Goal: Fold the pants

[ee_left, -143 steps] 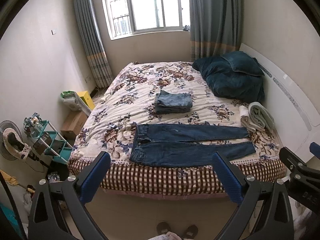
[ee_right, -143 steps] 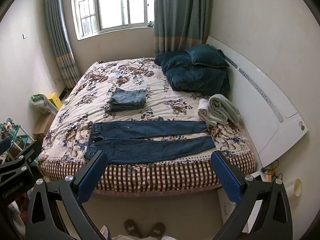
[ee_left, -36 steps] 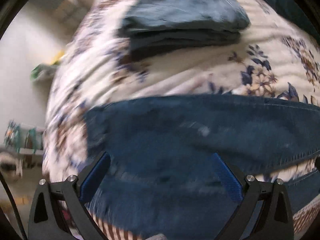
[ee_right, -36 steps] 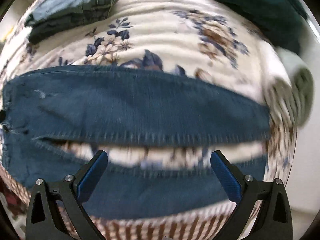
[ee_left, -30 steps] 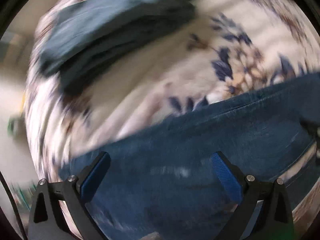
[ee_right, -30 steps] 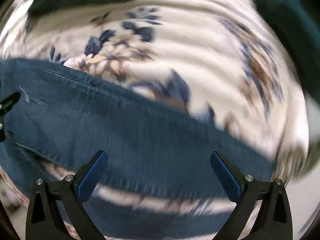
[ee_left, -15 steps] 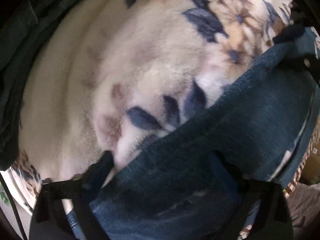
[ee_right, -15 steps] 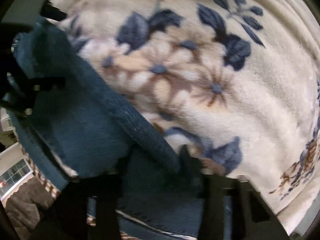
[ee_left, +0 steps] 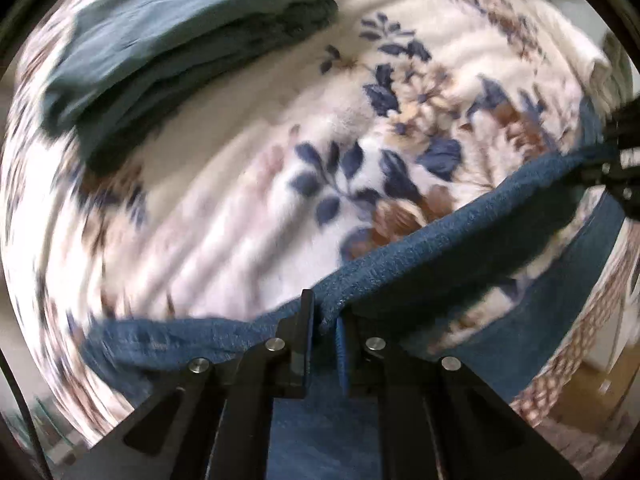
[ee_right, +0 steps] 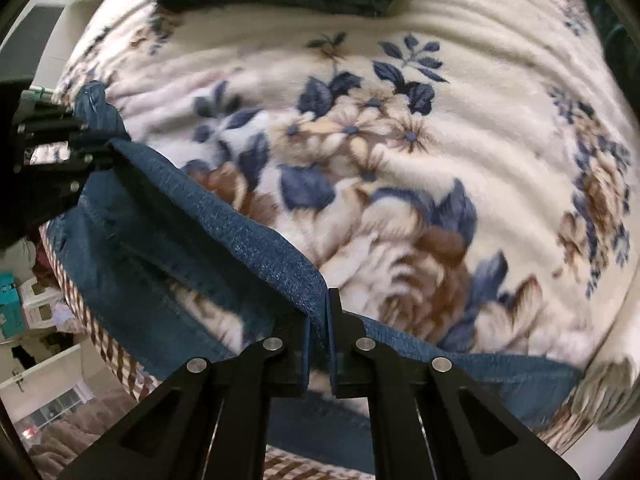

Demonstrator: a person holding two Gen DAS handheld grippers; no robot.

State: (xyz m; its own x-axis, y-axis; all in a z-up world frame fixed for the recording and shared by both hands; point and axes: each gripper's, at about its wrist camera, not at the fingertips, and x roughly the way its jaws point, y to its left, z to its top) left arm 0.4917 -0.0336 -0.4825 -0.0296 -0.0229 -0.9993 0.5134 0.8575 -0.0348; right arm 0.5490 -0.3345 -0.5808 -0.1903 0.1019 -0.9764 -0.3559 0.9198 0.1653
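We have our left gripper (ee_left: 325,316) pinched tight on the far edge of the jeans (ee_left: 460,236), and our right gripper (ee_right: 319,312) is clamped on the same edge further along. The denim stretches taut between the two claws, lifted off the floral blanket (ee_right: 440,80). Beyond both claws lies a folded stack of jeans (ee_left: 180,36).

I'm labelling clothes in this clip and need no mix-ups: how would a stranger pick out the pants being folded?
Start from the floral blanket covering the bed. The jeans are the dark blue denim along its near edge, pinched by the left gripper and right gripper. The folded stack farther back is paler, and no gripper touches it.
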